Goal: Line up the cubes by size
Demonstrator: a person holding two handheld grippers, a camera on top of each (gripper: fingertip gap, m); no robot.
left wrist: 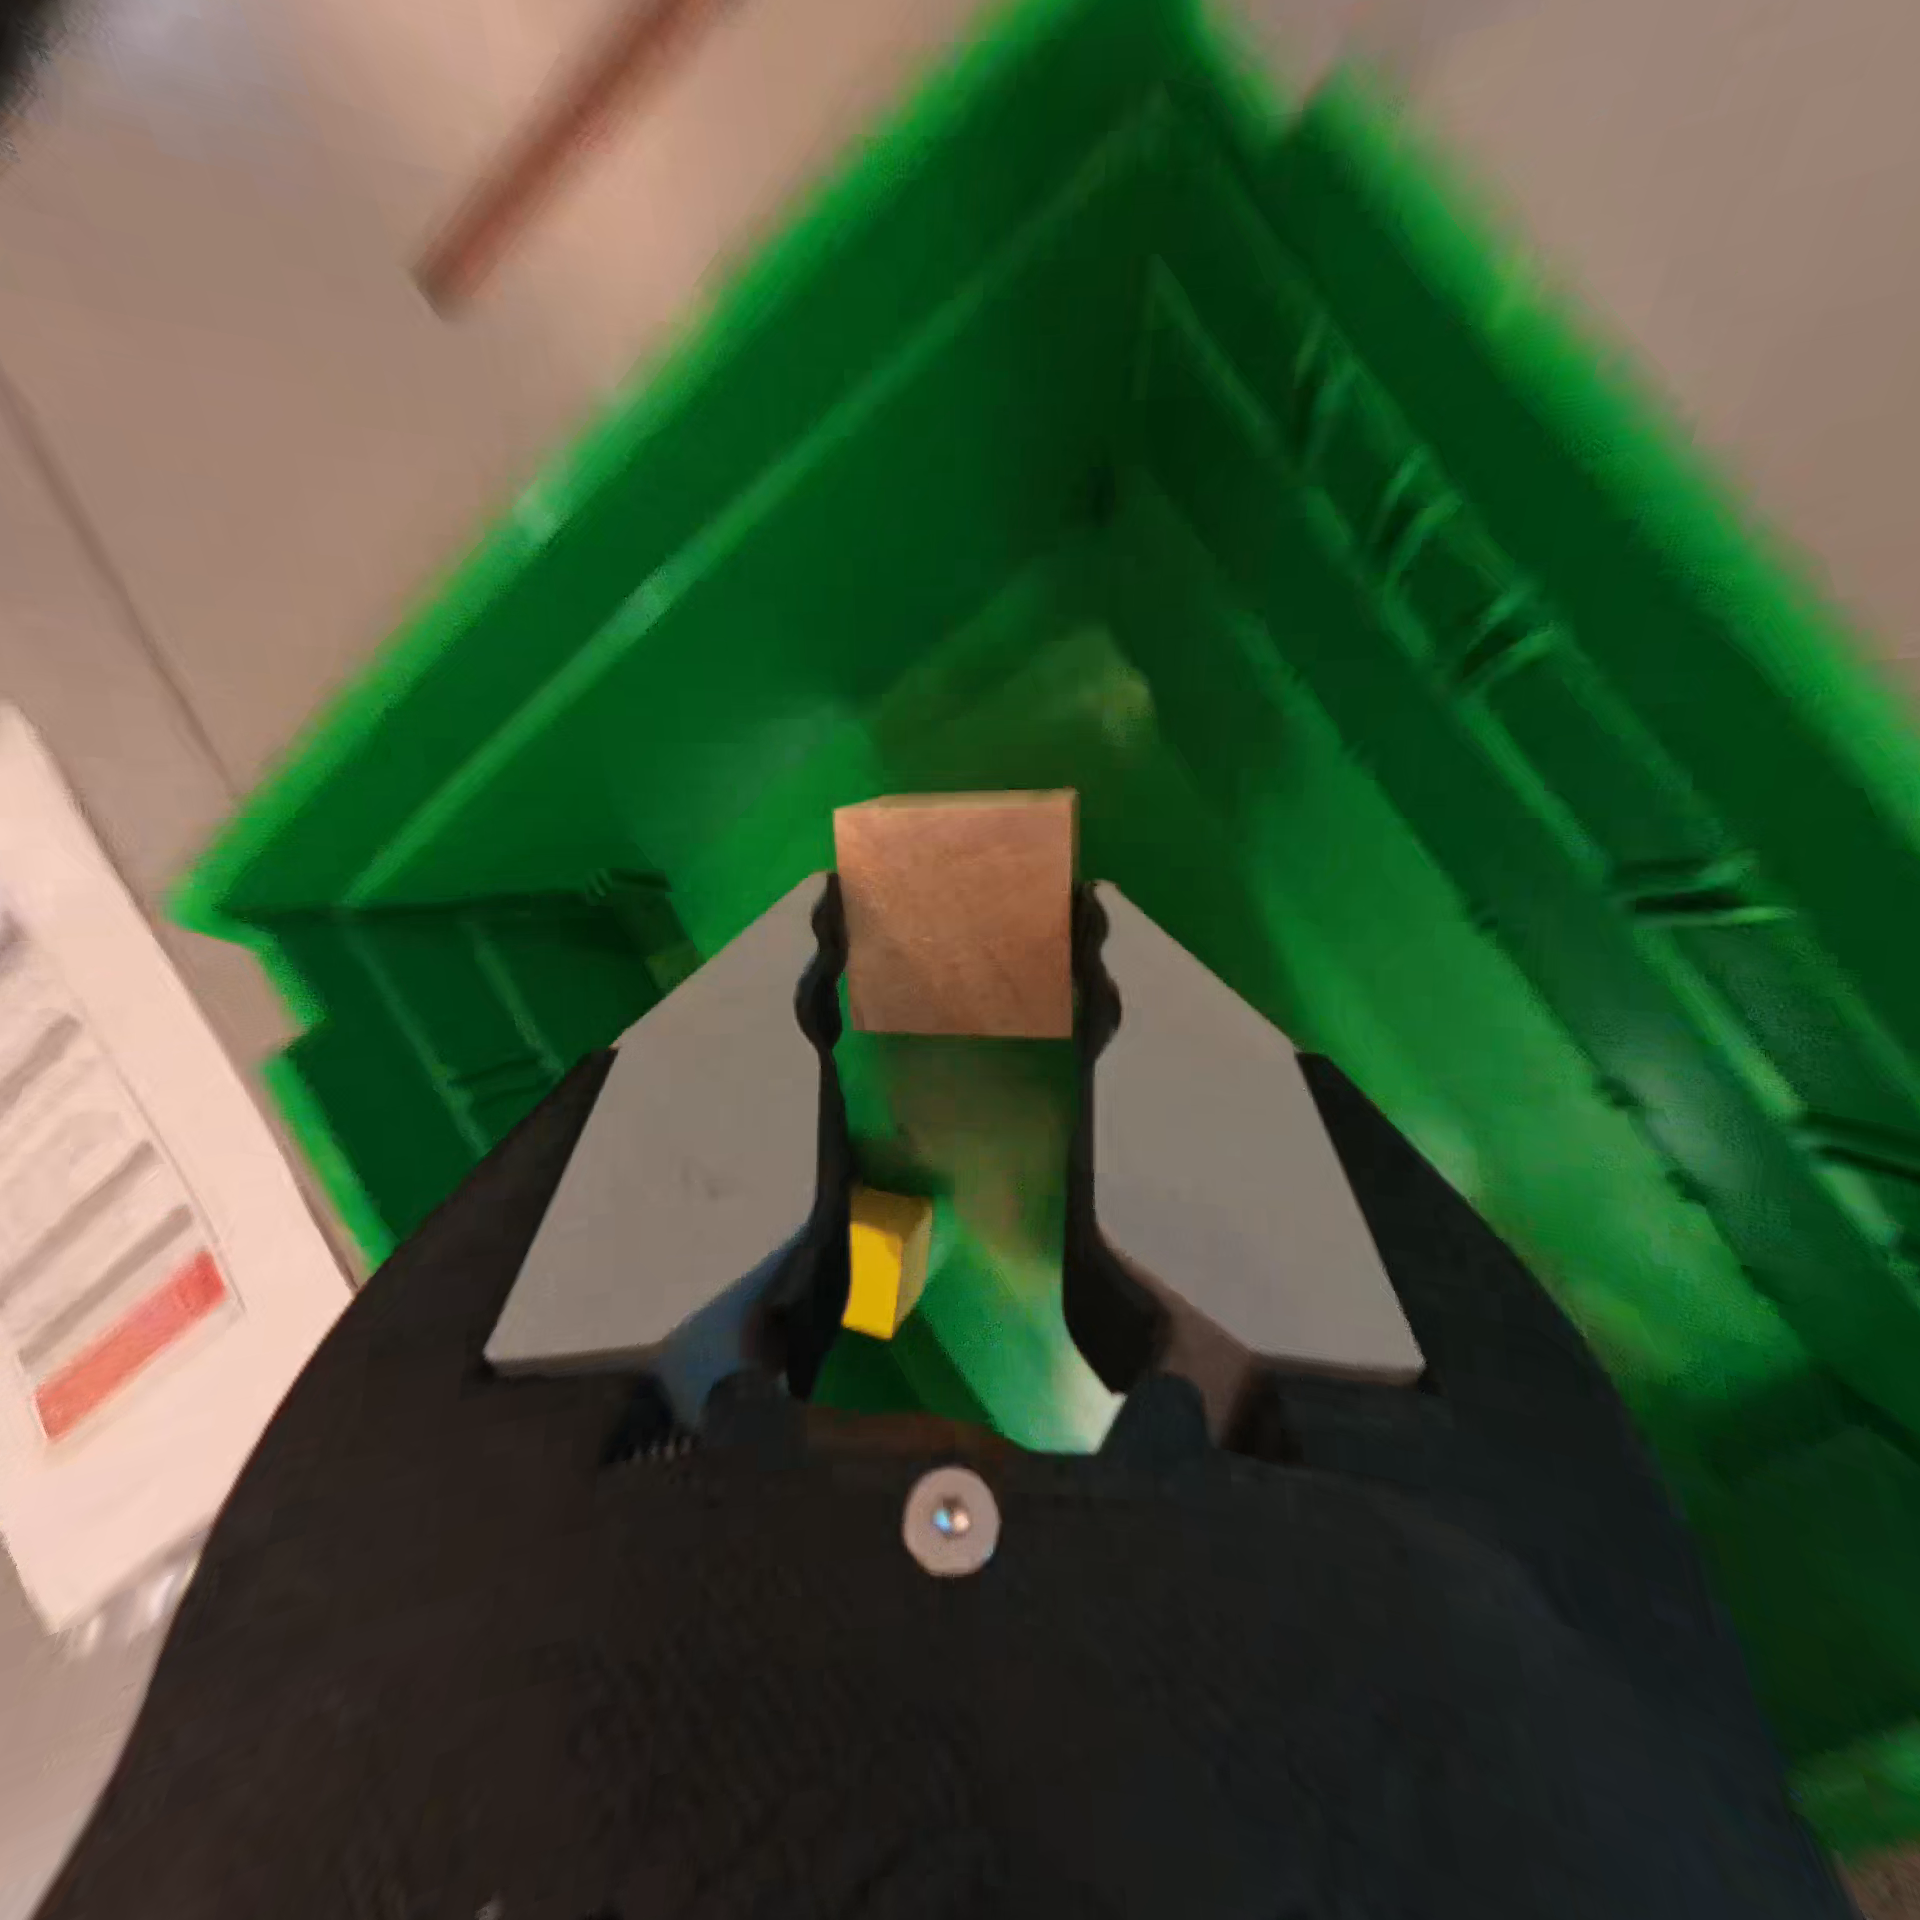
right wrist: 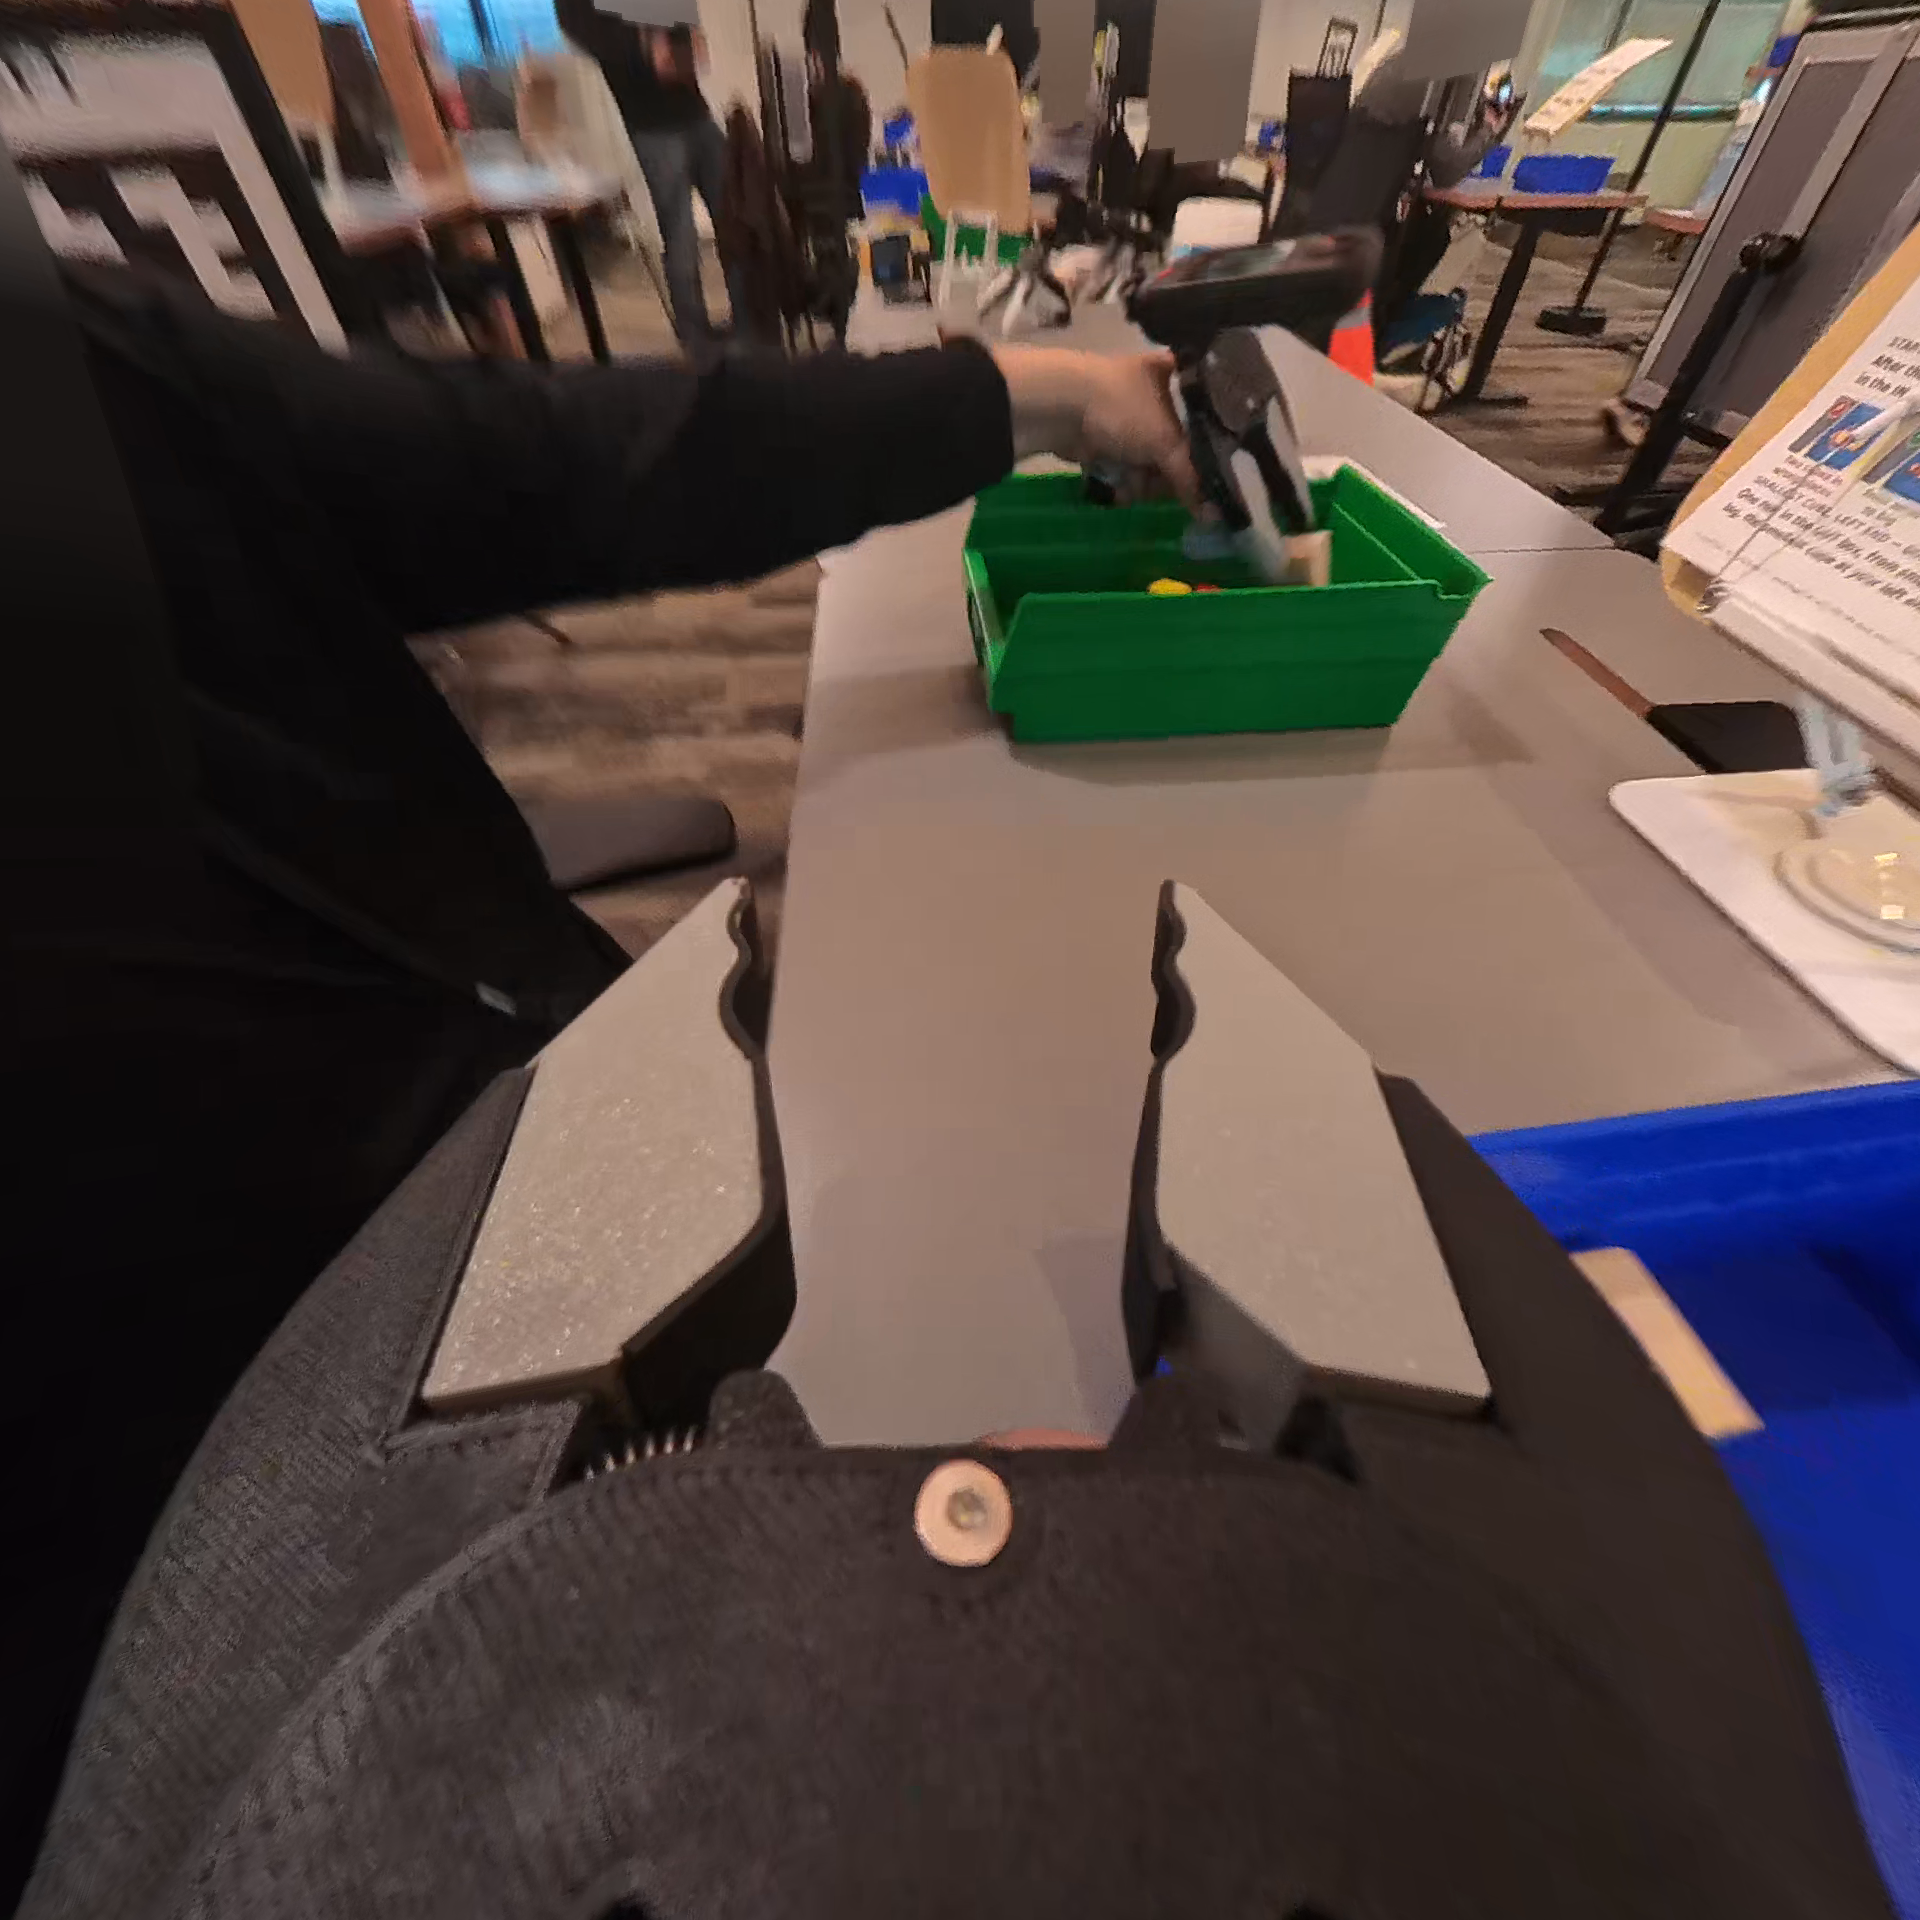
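My left gripper [left wrist: 956, 894] is shut on a plain wooden cube [left wrist: 956, 914] and holds it over the inside of a green bin [left wrist: 1039, 520]. A small yellow cube [left wrist: 883, 1262] lies on the bin floor below, partly behind the left finger. In the right wrist view the left gripper [right wrist: 1283, 556] reaches into the green bin [right wrist: 1205, 655] with the wooden cube [right wrist: 1311, 556] at its tips; small yellow and red pieces [right wrist: 1179, 587] show inside. My right gripper [right wrist: 956, 914] is open and empty above the grey table [right wrist: 1039, 831].
A blue bin [right wrist: 1714, 1216] sits at the near right. An instruction sheet on a stand [right wrist: 1818, 499] and a white tray [right wrist: 1766, 883] stand to the right. A white paper [left wrist: 104, 1195] lies left of the green bin. People and desks fill the background.
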